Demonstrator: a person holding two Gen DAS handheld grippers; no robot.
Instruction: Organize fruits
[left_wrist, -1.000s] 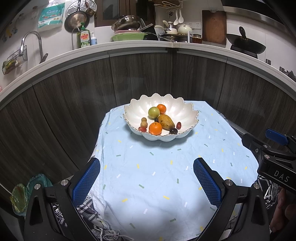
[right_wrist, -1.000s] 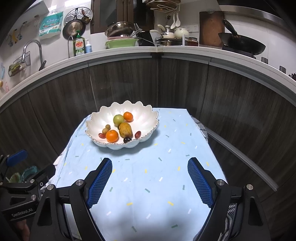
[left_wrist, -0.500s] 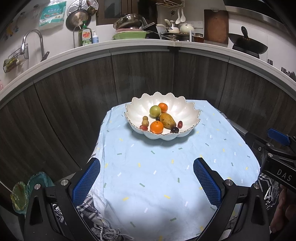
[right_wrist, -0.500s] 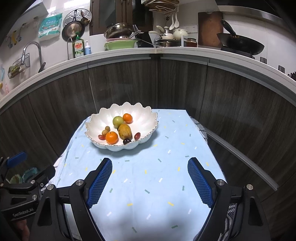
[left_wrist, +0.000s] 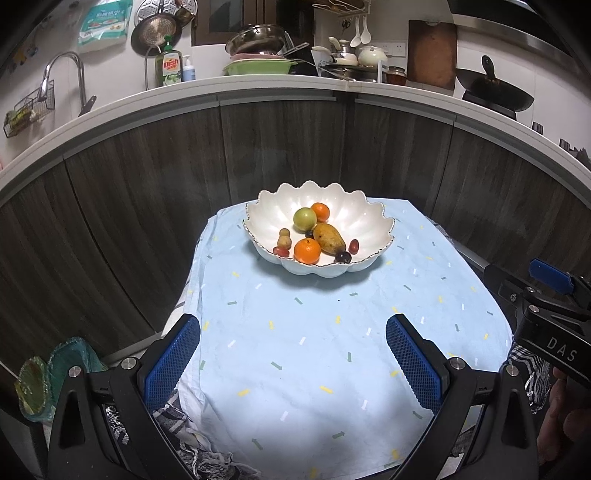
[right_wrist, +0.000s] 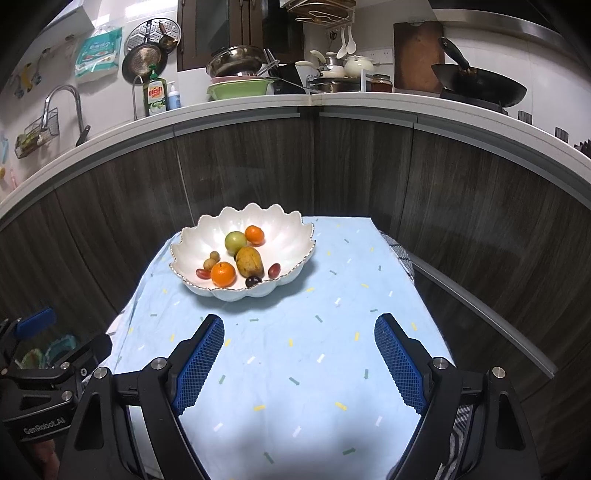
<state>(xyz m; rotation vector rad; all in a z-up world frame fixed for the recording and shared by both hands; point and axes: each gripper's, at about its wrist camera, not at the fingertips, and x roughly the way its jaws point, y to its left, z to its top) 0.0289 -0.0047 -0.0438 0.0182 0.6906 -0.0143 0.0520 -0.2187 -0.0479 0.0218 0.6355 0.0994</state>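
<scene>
A white scalloped bowl stands at the far end of a small table under a light blue cloth. In it lie two oranges, a green apple, a yellow mango and several small red, dark and tan fruits. My left gripper is open and empty, well short of the bowl. My right gripper is open and empty too, near the table's front.
Dark wood cabinet fronts curve close behind the table. The counter above holds a dish soap bottle, pots, a green basin and a wok. A teal glass dish sits low at the left.
Both grippers have drifted slightly back and up; the bowl sits a little higher in the left view and lower in the right. Both stay open and empty.
</scene>
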